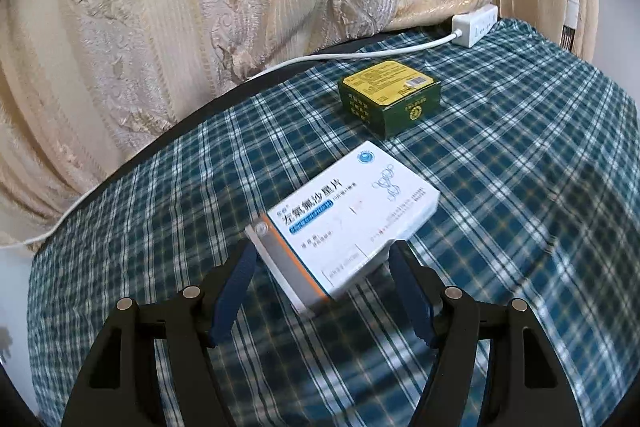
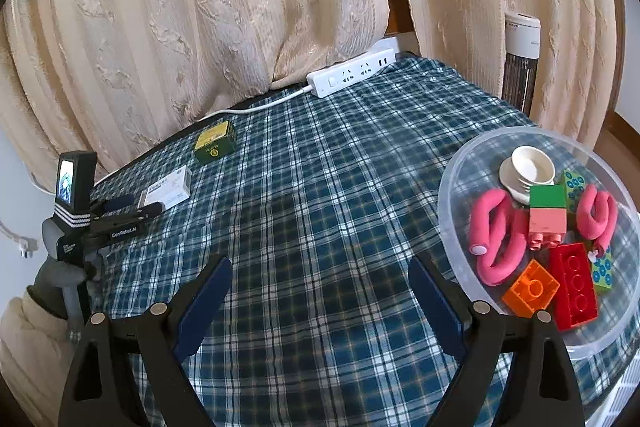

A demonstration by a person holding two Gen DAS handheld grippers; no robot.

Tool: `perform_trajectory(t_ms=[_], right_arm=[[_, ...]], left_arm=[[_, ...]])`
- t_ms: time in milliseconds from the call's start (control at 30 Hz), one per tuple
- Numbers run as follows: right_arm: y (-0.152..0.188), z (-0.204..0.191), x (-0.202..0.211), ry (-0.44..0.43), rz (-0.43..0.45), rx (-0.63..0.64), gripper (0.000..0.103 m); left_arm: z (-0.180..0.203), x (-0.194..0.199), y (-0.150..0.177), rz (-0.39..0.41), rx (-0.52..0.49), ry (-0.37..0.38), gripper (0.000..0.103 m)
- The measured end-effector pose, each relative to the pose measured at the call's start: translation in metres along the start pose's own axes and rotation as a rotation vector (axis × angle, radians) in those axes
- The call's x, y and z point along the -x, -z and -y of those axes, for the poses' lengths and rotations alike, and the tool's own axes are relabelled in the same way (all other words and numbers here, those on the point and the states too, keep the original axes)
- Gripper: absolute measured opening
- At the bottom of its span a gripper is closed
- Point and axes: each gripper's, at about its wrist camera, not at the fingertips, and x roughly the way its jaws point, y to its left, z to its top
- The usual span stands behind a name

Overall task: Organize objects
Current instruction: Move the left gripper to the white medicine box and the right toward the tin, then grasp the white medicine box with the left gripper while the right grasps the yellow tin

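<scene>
Black-framed right tool (image 2: 320, 301), dark blue pads, silver screws, cream sleeve (image 2: 24, 339)

I cannot read the small print on the white medicine box (image 1: 352, 215); only the large heading resolves. Its near lower corner sits behind the left gripper (image 1: 324, 259) fingers, so I cannot tell whether the pads touch it. The green box (image 1: 390, 95) label is too fine to read. The power strip (image 1: 476, 25) is partly covered by the curtain (image 1: 200, 7). The clear bowl (image 2: 452, 211) is cut off at the right edge.
</scene>
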Motion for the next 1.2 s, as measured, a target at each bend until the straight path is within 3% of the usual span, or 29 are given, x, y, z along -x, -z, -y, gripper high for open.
perform_trajectory(t_ms=[400, 700, 833, 933, 1200], right_arm=[[-0.004, -0.009, -0.016, 0.001, -0.024, 0.003, 0.093], [-0.004, -0.021, -0.027, -0.009, -0.045, 0.022, 0.093], [-0.004, -0.023, -0.030, -0.011, -0.051, 0.021, 0.093], [-0.004, -0.023, -0.032, -0.011, -0.052, 0.017, 0.093], [-0.006, -0.028, -0.039, -0.015, -0.063, 0.023, 0.093]], left_arm=[[-0.010, -0.022, -0.017, -0.008, -0.007, 0.062, 0.071], [-0.035, -0.031, -0.023, 0.015, 0.086, 0.163, 0.077], [-0.044, -0.046, -0.019, -0.042, 0.145, 0.233, 0.082], [-0.050, -0.048, -0.018, -0.034, 0.176, 0.257, 0.086], [-0.042, -0.052, -0.019, -0.029, 0.157, 0.161, 0.086]])
